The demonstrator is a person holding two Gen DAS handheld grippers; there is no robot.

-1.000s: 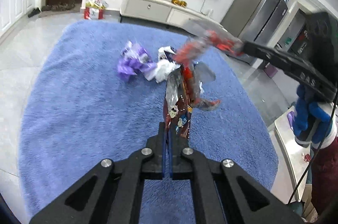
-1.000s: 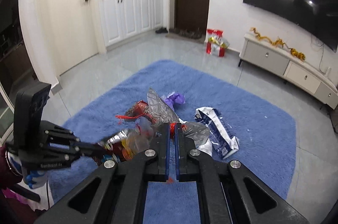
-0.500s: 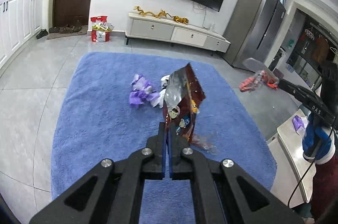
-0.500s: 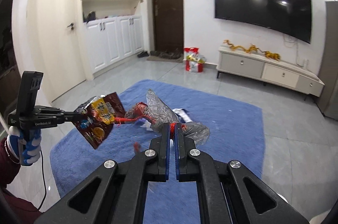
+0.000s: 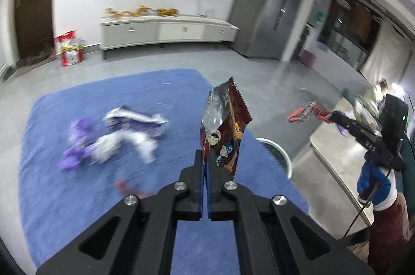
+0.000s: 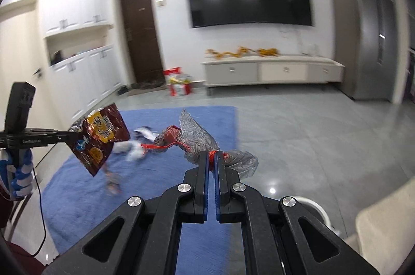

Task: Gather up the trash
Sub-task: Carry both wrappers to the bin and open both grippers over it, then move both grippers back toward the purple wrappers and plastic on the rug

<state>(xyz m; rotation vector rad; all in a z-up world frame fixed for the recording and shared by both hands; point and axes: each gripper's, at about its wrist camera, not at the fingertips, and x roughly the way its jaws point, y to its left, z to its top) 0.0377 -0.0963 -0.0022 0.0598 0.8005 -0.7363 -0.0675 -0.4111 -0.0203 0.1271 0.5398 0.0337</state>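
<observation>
My left gripper (image 5: pixel 206 158) is shut on a dark red snack bag (image 5: pixel 225 127) and holds it upright above the blue rug (image 5: pixel 77 197); the bag also shows in the right wrist view (image 6: pixel 99 136). My right gripper (image 6: pixel 212 158) is shut on a crumpled clear and red plastic wrapper (image 6: pixel 197 137), held in the air; it shows in the left wrist view (image 5: pixel 307 114). Purple (image 5: pixel 77 145) and white wrappers (image 5: pixel 129 140) and a small red scrap (image 5: pixel 124 186) lie on the rug.
A white round bin rim (image 5: pixel 277 153) sits at the rug's right edge, also seen in the right wrist view (image 6: pixel 315 210). A beige table (image 5: pixel 334 153) stands right of it. A TV cabinet (image 6: pixel 269 72) and a fridge (image 5: pixel 269 7) line the far wall.
Both grippers have lifted and swung to the right with their wrappers, away from the litter pile. The white bin rim has come into view.
</observation>
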